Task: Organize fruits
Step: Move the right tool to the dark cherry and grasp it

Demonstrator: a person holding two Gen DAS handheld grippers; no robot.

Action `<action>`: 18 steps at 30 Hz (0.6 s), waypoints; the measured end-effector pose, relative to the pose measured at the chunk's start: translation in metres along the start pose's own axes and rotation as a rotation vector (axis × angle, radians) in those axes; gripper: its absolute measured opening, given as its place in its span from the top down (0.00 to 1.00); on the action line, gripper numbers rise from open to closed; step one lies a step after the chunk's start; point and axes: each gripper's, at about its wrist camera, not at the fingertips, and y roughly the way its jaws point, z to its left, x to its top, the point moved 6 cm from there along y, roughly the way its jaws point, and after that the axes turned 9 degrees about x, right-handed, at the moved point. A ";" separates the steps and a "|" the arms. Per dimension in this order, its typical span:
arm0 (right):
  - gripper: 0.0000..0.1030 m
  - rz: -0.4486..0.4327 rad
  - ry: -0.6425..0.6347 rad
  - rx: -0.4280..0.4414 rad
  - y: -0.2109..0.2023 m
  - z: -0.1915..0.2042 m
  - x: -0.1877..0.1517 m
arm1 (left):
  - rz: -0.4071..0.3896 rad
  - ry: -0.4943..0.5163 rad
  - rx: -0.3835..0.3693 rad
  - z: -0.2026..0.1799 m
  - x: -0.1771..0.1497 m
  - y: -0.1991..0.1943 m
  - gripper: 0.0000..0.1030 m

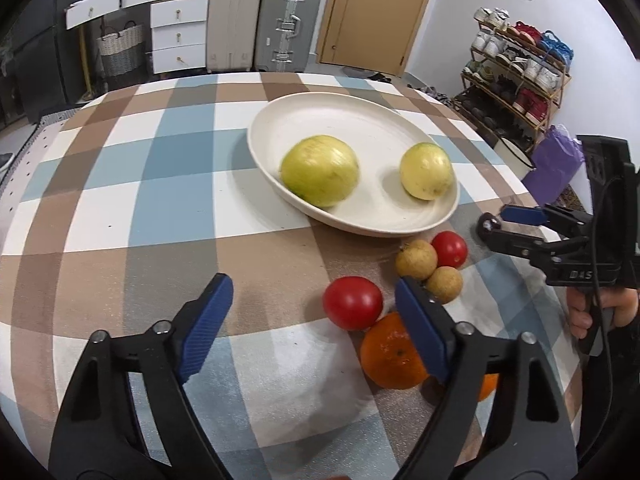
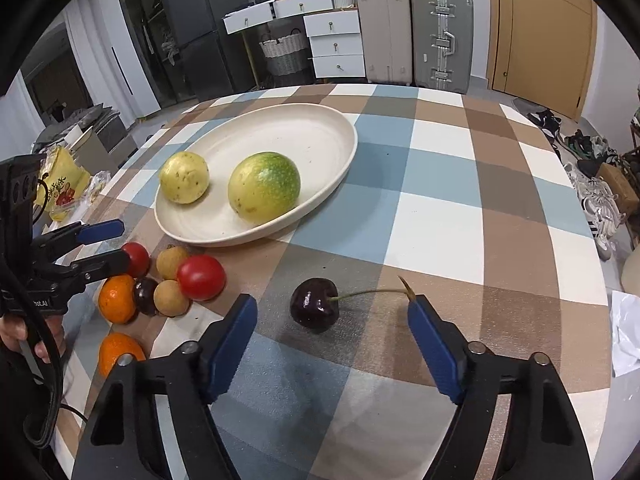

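A cream plate [image 1: 320, 120] [image 2: 320, 128] on the checked tablecloth holds two yellow-green round fruits [image 1: 319, 170] [image 1: 427, 171]. Near the plate lies a cluster: two red tomatoes [image 1: 353, 302] [image 1: 450, 248], two tan longans [image 1: 416, 259], two oranges [image 1: 394, 354] and a dark cherry [image 2: 145, 295]. Another dark cherry [image 2: 315, 305] with a long stem lies alone. My left gripper [image 1: 314, 292] is open, its right finger over the orange. My right gripper [image 2: 332, 312] is open, with the lone cherry between its fingertips. Both are empty.
The checked table [image 1: 160, 200] fills both views. Suitcases [image 1: 264, 20], white drawers and a wooden door stand behind it. A shoe rack [image 1: 516, 68] is at the right. A yellow bag [image 2: 64, 184] lies off the table's left edge.
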 end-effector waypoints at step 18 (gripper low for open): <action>0.44 -0.005 -0.022 0.013 0.004 0.007 0.001 | 0.028 -0.015 -0.119 0.001 -0.001 -0.009 0.51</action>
